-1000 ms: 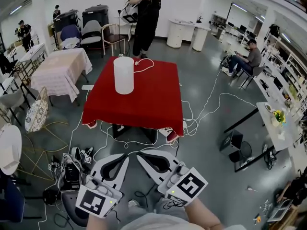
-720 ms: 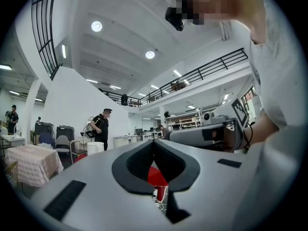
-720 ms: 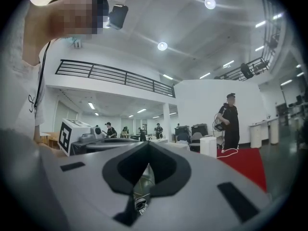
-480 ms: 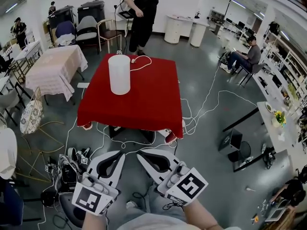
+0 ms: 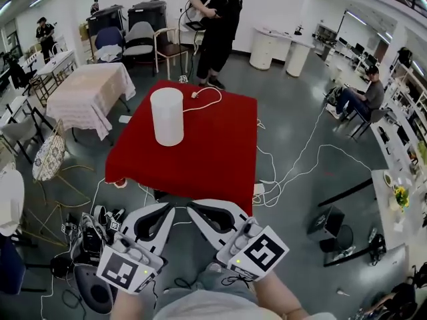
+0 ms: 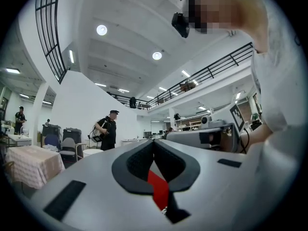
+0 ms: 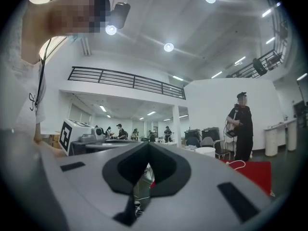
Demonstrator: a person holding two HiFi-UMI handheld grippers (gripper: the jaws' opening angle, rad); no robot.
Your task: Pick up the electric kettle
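Left tool (image 5: 168, 209), right tool (image 5: 191, 208), jaws together, empty; electric kettle (image 5: 167, 116) well ahead

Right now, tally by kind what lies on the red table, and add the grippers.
Electric kettle: 1
White cable: 1
Grippers: 2, the left gripper and the right gripper, both shut and empty
Total: 4
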